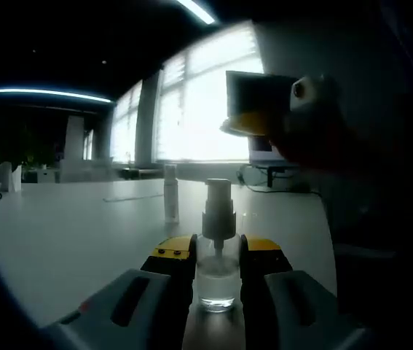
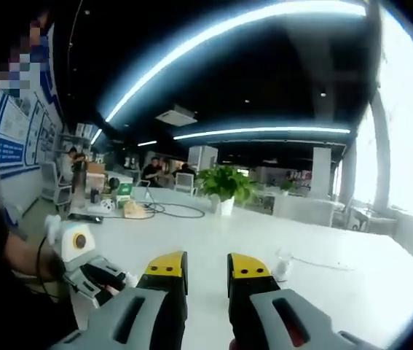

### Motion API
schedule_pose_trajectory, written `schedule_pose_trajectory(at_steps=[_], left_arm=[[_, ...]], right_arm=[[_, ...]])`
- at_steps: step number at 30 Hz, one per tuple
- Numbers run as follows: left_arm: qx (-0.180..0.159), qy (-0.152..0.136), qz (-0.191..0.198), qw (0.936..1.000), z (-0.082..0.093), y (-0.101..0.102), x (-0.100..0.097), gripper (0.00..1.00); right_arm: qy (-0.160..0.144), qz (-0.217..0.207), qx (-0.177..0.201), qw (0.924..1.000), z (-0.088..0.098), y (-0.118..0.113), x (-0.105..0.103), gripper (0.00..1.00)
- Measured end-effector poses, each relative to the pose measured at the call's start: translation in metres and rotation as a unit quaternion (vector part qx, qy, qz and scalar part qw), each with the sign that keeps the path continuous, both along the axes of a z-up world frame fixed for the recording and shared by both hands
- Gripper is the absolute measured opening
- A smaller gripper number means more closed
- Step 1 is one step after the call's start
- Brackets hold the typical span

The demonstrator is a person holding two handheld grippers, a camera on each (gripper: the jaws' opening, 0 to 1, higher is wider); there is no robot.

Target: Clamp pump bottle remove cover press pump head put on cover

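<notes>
A small clear pump bottle (image 1: 217,281) stands on the white table (image 1: 75,233). My left gripper (image 1: 217,251) is shut on its body, a yellow-tipped jaw pressed against each side. The white pump head (image 1: 218,204) is bare and rises above the jaws. Behind it a slender clear tube, perhaps the cover (image 1: 171,193), stands upright on the table. My right gripper (image 2: 207,273) hovers above the table with a narrow gap between its jaws and nothing in it. The left gripper's body (image 2: 82,266) appears at the lower left of the right gripper view, held by a hand.
A dark shape with a yellow edge (image 1: 246,124) looms at the upper right, in front of a monitor (image 1: 261,149). Cables (image 2: 170,210), a potted plant (image 2: 224,186) and a small clear object (image 2: 282,264) lie on the long table. People sit at far desks.
</notes>
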State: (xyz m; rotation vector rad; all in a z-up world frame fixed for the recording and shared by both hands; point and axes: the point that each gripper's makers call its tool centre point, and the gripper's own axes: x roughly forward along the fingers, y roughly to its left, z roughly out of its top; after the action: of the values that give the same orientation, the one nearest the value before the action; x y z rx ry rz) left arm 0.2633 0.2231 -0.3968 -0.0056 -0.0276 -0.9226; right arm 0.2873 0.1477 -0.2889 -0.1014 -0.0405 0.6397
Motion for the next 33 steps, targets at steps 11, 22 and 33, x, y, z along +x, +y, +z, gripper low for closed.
schedule_pose_trajectory(at_steps=[11,22,33], left_arm=[[0.001,0.000,0.001,1.0000,0.000,0.001,0.000,0.15],[0.002,-0.001,0.000,1.0000,-0.001,0.001,0.001,0.15],[0.002,-0.001,0.000,1.0000,-0.001,0.000,0.000,0.15]], right_arm=[[-0.016,-0.032,0.096,0.9947,0.004,-0.016,-0.015,0.16],[-0.035,-0.075,0.090,0.9926,-0.009,-0.040,-0.034,0.17],[-0.029,-0.096,0.062,0.9931,-0.030,-0.051,-0.030,0.17]])
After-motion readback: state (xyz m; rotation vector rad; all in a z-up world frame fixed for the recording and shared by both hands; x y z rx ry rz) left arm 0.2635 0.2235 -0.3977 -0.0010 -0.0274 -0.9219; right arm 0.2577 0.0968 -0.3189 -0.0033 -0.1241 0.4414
